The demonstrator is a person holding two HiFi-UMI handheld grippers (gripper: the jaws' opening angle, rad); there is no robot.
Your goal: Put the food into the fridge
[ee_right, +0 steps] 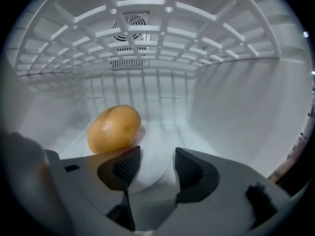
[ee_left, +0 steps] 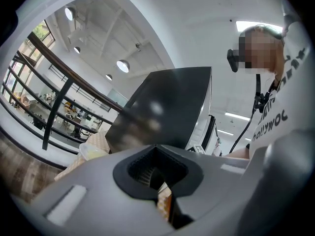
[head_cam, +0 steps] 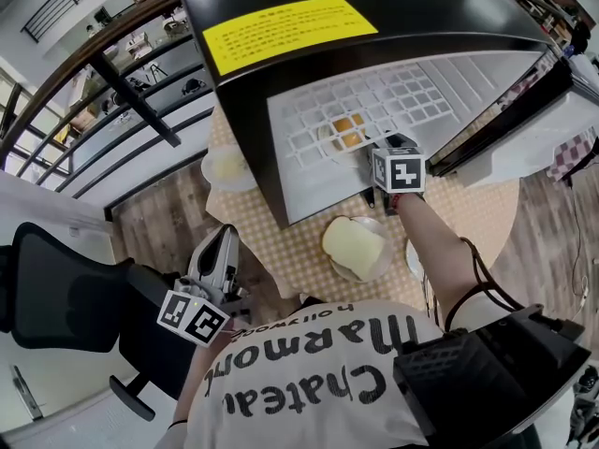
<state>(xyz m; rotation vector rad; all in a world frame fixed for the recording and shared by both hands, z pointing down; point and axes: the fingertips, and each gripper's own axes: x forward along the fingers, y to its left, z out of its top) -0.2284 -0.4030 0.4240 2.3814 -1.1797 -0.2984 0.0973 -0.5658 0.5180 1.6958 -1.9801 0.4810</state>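
Bun (ee_right: 114,129) left of right claw (ee_right: 157,155) (untouched)

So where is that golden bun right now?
The bun sits inside the fridge, below the grid shelf, just ahead and left of the open right hand-held gripper in the right gripper view.
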